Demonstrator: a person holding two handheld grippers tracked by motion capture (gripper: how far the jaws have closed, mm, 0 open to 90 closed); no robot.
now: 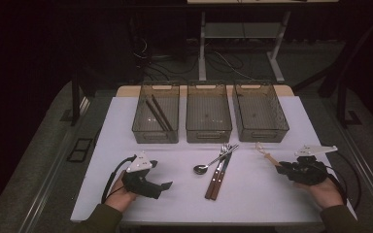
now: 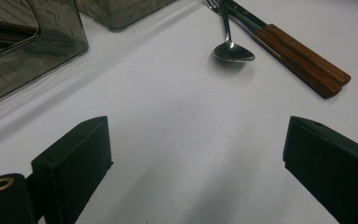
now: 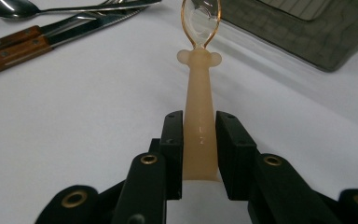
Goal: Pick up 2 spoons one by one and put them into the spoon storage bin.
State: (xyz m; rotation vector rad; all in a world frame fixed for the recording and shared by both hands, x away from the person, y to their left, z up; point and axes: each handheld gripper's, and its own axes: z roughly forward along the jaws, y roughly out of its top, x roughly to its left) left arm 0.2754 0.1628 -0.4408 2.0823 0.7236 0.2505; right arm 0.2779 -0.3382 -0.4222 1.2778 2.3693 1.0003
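White bench (image 1: 252, 194) surface is carrying the work. Right hand-held gripper (image 3: 199, 126) is clamping the handle of a peach plastic baby spoon (image 3: 199, 107), long axis pointing away toward the right-hand grey bin (image 1: 260, 112). Left hand-held gripper (image 2: 196, 154) is standing wide open, holding nothing, facing the steel spoon (image 2: 232, 49).
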